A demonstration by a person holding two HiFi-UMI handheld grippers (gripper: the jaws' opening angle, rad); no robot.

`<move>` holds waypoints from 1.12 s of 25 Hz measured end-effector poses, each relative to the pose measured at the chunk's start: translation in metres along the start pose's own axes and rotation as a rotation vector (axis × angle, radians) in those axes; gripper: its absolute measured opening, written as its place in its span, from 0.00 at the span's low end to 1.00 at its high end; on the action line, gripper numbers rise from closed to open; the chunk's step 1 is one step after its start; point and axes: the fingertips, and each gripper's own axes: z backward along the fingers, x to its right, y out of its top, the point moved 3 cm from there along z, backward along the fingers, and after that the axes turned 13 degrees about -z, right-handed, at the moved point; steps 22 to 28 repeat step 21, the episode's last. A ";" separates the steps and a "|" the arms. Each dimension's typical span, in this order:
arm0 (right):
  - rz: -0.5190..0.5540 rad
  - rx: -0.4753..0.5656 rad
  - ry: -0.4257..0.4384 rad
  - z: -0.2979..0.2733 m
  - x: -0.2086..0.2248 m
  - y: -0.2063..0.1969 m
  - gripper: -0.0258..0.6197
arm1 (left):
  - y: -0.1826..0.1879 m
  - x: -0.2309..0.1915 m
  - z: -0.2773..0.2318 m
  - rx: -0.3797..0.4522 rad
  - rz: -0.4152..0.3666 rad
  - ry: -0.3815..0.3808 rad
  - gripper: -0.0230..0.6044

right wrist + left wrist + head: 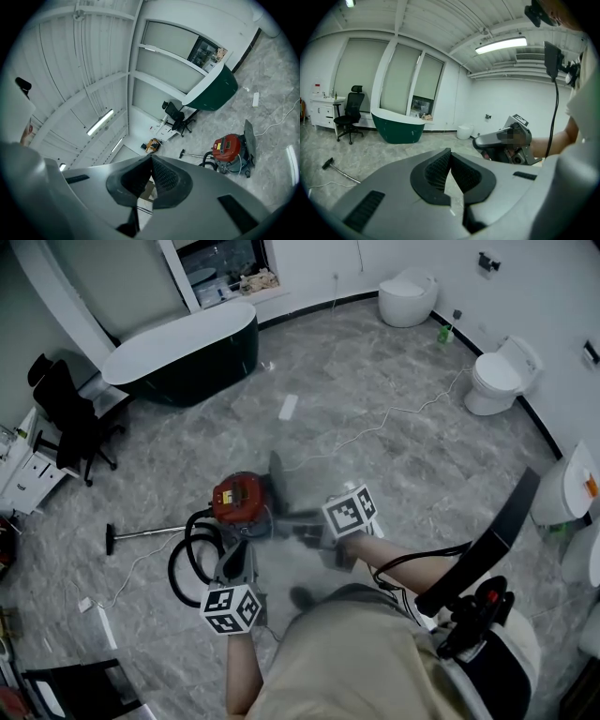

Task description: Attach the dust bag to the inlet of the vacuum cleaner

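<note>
The red vacuum cleaner (238, 498) stands on the marble floor with its black hose (192, 554) coiled at its left. A flat grey dust bag (278, 476) leans at its right side; it also shows beside the red vacuum cleaner (227, 147) as the dust bag (249, 138). My left gripper (238, 549) hovers just in front of the vacuum, shut and empty (450, 152). My right gripper (300, 532) is blurred, to the right of the vacuum, shut (151, 158) with nothing between its pads. From the left gripper view, the right gripper (506, 139) hangs off to the right.
A dark green bathtub (187, 357) stands at the back left, a black office chair (70, 418) at the left. Toilets (502, 376) line the right wall. A white cable (394, 413) and power strip (288, 407) lie on the floor. The vacuum wand (150, 532) lies to the left.
</note>
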 end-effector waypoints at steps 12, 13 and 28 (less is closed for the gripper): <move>-0.051 -0.017 0.034 0.096 0.011 -0.032 0.07 | 0.001 0.107 0.004 -0.030 -0.014 0.010 0.02; -0.071 -0.027 0.032 0.095 0.014 -0.035 0.07 | -0.002 0.108 0.007 -0.040 -0.007 0.018 0.02; -0.091 -0.169 0.069 0.049 0.014 -0.075 0.07 | -0.040 0.086 0.054 -0.083 0.082 0.157 0.02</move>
